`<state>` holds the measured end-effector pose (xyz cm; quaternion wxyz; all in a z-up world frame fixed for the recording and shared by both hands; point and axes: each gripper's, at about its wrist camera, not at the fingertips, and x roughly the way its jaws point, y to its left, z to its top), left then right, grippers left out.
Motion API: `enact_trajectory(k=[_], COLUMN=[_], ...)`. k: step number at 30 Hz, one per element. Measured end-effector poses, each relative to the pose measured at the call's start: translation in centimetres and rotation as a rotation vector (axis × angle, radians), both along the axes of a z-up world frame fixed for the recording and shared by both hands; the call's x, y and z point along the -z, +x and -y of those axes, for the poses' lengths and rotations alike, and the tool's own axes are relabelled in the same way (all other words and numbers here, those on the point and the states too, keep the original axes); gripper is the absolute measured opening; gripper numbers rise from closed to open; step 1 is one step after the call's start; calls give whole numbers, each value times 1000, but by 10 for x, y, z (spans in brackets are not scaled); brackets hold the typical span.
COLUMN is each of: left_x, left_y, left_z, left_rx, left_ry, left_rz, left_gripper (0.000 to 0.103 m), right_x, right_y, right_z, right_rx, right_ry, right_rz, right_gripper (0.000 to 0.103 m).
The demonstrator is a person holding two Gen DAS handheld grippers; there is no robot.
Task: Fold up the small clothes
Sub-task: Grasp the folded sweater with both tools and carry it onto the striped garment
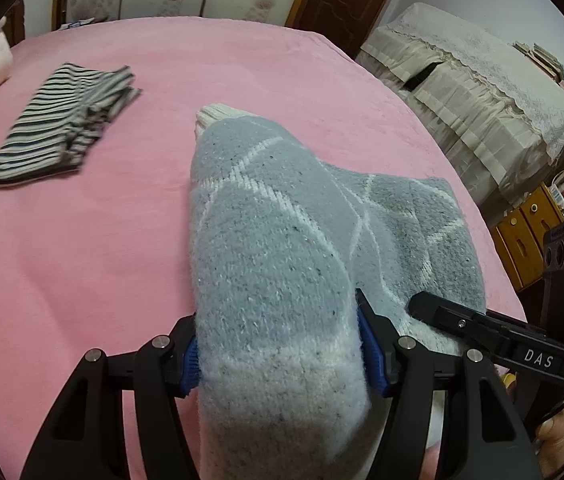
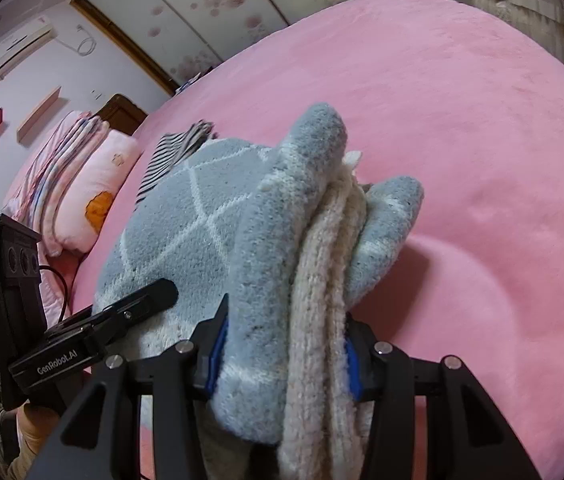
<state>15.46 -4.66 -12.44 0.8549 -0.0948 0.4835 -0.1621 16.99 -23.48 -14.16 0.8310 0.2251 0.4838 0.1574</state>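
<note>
Two grippers hold the grey socks (image 1: pixel 278 248) at bottom centre of each view: the left gripper (image 1: pixel 280 354) is clamped across the toe end, the right gripper (image 2: pixel 282 354) is clamped on the bunched cuff end. The socks hang above the pink bedspread (image 1: pixel 82 240). Step in hand: carrying for the fold. Next, bring one end over the other and lower. The striped garment (image 1: pixel 62 124) lies folded at upper left.
</note>
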Motion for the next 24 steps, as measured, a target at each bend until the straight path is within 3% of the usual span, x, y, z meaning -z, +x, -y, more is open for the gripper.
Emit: enact_trajectory(k=[6,13,18,24], left_x=[-20,-47,-66,-81], left_y=[-11,17,67,164], left_z=[-75,-173,-232,-289], left_rx=[-40,-114,-135,-133], left_ry=[-12,14,43,78], left_rz=[5,37,67,148], left_gripper=[62,62,62,62], right_x=[-21,-47,-66,-79], right_y=[9,51,107,203], right_z=[-65,-149,-209,-262], right_rx=[-60,-137,-166,-152], right_ry=[5,47,93,125], right_rz=[1,37,64,112], right_gripper=[46,46,46,46])
